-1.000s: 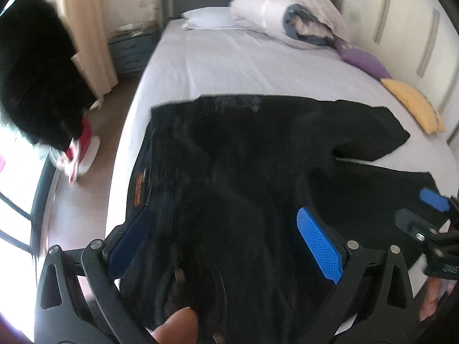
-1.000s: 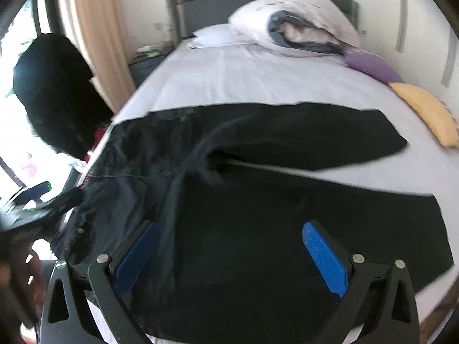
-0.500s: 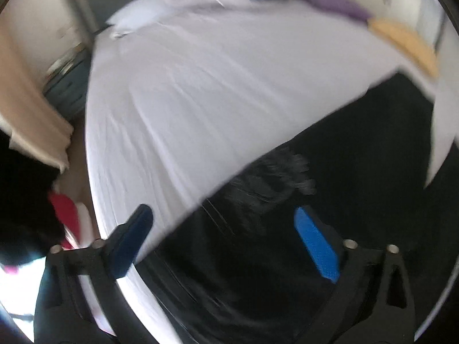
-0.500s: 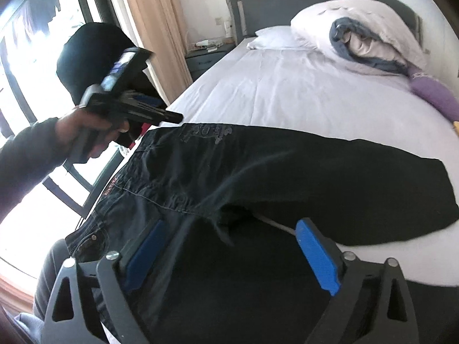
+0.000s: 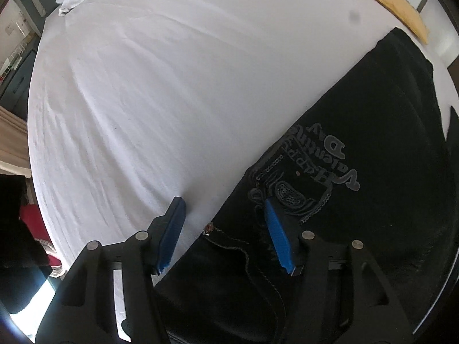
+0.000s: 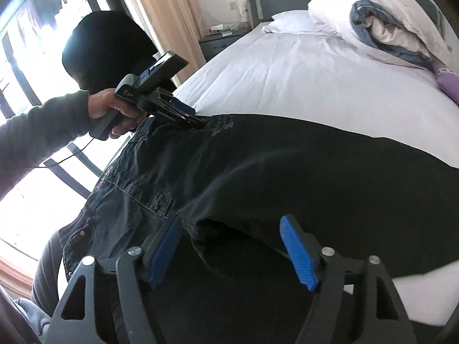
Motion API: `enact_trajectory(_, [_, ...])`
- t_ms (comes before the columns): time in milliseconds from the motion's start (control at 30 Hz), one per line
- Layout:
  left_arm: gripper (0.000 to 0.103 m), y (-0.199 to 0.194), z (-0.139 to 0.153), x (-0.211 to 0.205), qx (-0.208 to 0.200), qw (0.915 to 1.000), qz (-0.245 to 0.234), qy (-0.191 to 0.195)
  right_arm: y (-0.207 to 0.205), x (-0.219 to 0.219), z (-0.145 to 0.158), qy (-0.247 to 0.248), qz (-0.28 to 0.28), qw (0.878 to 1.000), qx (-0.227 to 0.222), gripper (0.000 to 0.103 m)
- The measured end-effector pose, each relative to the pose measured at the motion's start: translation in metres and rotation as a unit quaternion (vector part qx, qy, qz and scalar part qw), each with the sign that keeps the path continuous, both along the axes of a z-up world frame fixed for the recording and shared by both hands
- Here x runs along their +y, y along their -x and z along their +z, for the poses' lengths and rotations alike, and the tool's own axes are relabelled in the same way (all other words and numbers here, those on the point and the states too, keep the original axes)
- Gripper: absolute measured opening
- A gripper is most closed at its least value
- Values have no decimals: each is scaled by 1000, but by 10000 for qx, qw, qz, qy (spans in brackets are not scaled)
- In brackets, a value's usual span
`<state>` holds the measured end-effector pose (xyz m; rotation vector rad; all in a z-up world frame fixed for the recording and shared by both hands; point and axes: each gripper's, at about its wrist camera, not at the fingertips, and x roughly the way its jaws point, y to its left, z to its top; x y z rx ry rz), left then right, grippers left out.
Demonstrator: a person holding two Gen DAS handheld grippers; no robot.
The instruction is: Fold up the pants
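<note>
Although the pants (image 6: 287, 177) are laid out on the bed (image 5: 160, 91), I judge the folding itself has hardly begun: they lie spread flat on the white sheet near the foot of the mattress, waistband toward the window side, and the two legs run off to my right with a sliver of sheet showing between them, so no leg is yet laid over the other. My left gripper (image 5: 225, 215) is down at the far hip, near the waistband, its blue fingers (image 5: 276, 235) set apart, one over the dark cloth by the printed lettering (image 5: 318, 157) and the other over bare sheet just beside the garment's edge; nothing is pinched between them as far as I can see, and whether the tips touch the fabric I cannot say for sure. From the right wrist view that left gripper (image 6: 198, 121) looks pressed right up against the cloth. My right gripper (image 6: 231, 246) hangs over the crotch area where the legs part, its fingers wide apart too and holding nothing. So what is done is the spreading and rough smoothing; what is left, I reckon, is taking hold of the far edge, bringing one leg across onto the other, then doubling the length over. The bundled duvet (image 6: 381, 25) at the headboard and the yellow cushion (image 5: 393, 3) sit well apart from the work.
</note>
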<state>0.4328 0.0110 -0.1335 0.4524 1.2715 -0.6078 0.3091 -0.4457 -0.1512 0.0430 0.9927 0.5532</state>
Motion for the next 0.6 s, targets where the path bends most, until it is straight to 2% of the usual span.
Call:
enact_trajectory(67, [28, 8, 1, -5, 79, 9999, -39, 116, -3, 4, 2, 3, 82, 10000, -23, 70])
enact_trajectory(100, [23, 11, 4, -8, 45, 9999, -77, 107, -4, 5, 3, 12, 121, 9999, -45, 68])
enact_trajectory(133, [12, 13, 6, -8, 84, 9997, -145, 156, -8, 9, 6, 23, 204, 9998, -80, 66])
enact_trajectory(167, [9, 15, 8, -8, 95, 9996, -177, 185, -9, 11, 7, 30, 261, 9996, -92, 65])
enact_trajectory(267, [7, 25, 20, 2, -132, 9992, -45, 382, -19, 18, 16, 192, 495, 9984, -195, 61])
enact_trajectory(367, [7, 51, 46, 20, -533, 9965, 41, 647, -33, 21, 25, 325, 767, 9961, -292, 56])
enact_trajectory(433, [7, 75, 64, 25, -991, 9932, -77, 607, -45, 23, 28, 543, 867, 9942, -342, 50])
enact_trajectory(600, [7, 120, 82, 36, -1675, 9834, -414, 559, -77, 36, 36, 1139, 1267, 9838, -555, 48])
